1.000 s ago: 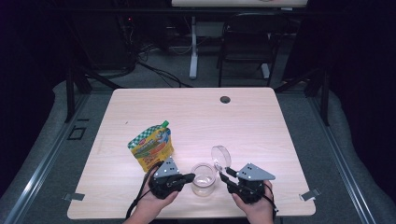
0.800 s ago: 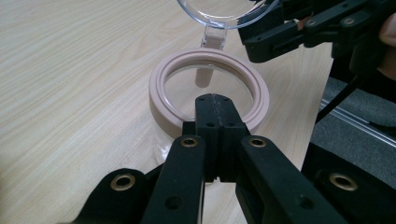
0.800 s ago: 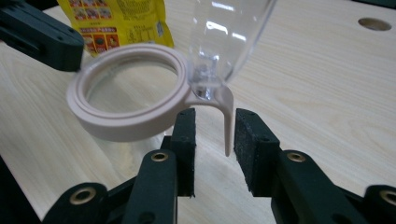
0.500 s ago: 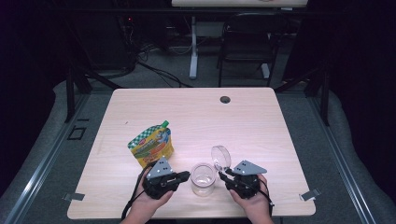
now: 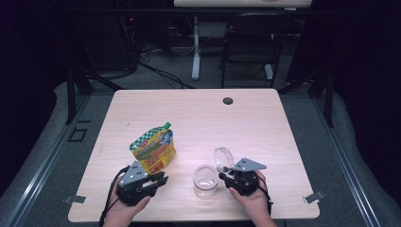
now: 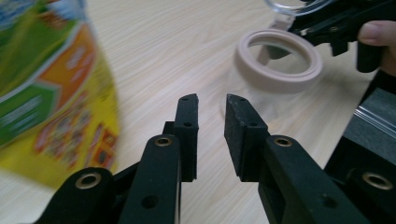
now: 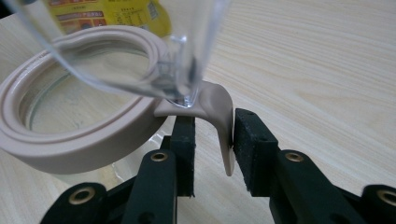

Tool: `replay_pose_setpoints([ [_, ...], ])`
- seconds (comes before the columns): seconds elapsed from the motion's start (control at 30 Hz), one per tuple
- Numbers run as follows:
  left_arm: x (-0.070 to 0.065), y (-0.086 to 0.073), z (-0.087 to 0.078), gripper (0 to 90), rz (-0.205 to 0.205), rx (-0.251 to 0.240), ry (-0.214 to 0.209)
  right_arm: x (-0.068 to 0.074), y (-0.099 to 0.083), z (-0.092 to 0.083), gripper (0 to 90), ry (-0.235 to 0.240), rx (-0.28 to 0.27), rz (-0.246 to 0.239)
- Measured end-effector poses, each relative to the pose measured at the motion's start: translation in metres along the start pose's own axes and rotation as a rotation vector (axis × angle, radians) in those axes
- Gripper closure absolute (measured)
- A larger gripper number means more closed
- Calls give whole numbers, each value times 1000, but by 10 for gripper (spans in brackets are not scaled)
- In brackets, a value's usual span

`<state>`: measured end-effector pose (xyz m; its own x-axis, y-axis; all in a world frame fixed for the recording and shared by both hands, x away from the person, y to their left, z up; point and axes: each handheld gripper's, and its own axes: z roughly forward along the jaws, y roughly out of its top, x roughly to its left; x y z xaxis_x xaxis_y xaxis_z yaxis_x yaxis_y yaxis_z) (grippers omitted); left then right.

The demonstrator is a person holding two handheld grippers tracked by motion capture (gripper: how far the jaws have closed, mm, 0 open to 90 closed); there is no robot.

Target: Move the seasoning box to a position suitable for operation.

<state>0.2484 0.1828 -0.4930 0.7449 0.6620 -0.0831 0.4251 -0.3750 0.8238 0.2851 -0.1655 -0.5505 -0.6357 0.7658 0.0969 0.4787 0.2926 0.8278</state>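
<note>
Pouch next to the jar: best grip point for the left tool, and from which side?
Grip the pouch at its flat upper body just below the green cap, coming from the near side where the left tool already sits. It stands upright and leans a little; the flat faces suit the tool better than the small cap. Likely soft, so squeeze lightly.

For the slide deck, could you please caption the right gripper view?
Right tool at the beige tab of a clear jar, its hinged lid raised.

Jar point(image 5: 206, 182) clear glass, matt beige rubbery rim; lid point(image 5: 223, 158) clear glossy plastic; pouch point(image 5: 153, 150) glossy; table point(image 5: 198, 118) pale wood-grain.
</note>
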Motion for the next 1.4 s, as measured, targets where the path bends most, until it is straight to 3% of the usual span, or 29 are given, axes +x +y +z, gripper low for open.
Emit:
replay_pose_setpoints([
  [0.03,8,-7,-7,730,-26,-10,30,0,0,0,696,-3,8,-6],
  [0.07,8,-7,-7,721,-26,-10,30,1,0,0,699,-5,6,-5],
  [0.1,17,-14,-13,711,-52,-21,55,0,0,0,706,-3,5,-3],
  [0.13,17,-14,-13,706,-52,-21,55,0,0,0,706,-3,5,-3],
  [0.2,28,-21,-20,685,-91,-47,88,-2,-1,-2,743,2,7,10],
  [0.33,36,-22,-26,631,-101,-85,118,-3,-1,-4,777,1,8,18],
  [0.37,41,-23,-29,618,-111,-98,147,-4,-2,-5,804,-1,11,17],
  [0.57,53,-29,-27,612,-133,-101,186,-2,-2,-7,830,-22,18,3],
  [0.77,67,-33,-17,552,-170,-108,187,2,-3,-8,836,-43,13,-6],
  [0.93,72,-32,-11,547,-175,-117,186,4,-5,-12,834,-52,19,-7],
  [1.13,80,-31,0,553,-184,-103,150,5,-8,-16,830,-56,21,-2],
  [1.23,84,-31,9,553,-198,-107,111,6,-10,-19,827,-48,16,7],
  [1.4,89,-34,20,567,-213,-85,94,5,-14,-20,803,-40,15,13],
])
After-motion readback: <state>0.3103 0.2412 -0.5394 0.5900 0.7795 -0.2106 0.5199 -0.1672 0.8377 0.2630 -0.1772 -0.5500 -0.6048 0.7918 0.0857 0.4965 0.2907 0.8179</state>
